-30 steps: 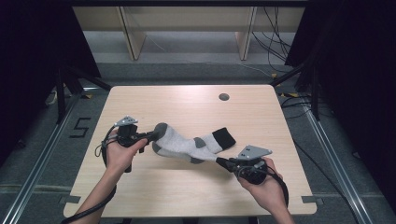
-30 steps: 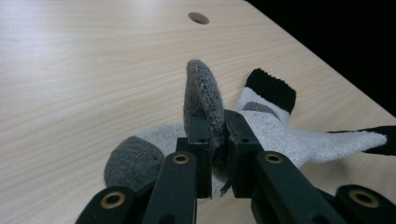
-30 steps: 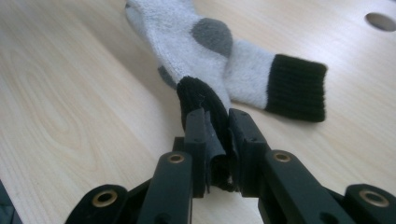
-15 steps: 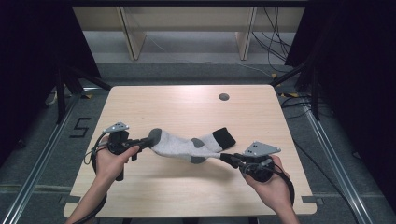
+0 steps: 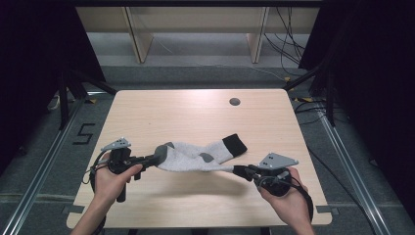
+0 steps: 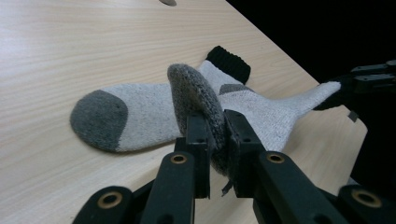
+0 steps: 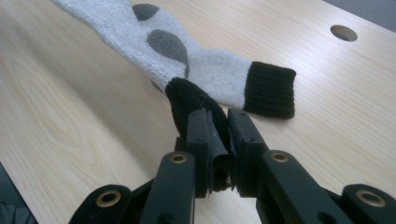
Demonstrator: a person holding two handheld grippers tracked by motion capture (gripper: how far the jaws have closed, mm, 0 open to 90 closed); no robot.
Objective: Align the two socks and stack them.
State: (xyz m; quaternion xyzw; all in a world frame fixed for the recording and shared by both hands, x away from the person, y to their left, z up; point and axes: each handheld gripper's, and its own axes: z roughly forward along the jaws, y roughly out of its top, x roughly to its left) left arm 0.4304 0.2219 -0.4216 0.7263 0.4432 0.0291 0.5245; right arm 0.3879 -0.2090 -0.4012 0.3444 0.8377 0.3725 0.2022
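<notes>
Two grey-white socks with grey toes and black cuffs are on the wooden table. One sock lies flat. The other sock hangs stretched just above it between both grippers. My left gripper is shut on its grey toe. At the sock's other end, my right gripper is shut on the black cuff; it also appears at the far right of the left gripper view.
A small round hole sits in the table near the far edge. Bare wood lies beyond the socks. Dark frame posts and cables stand past the table's sides, and shelving legs rise behind it.
Both hands have drawn nearer the front edge and slightly apart. The held sock is now pulled straighter between the grippers, above the lying sock.
</notes>
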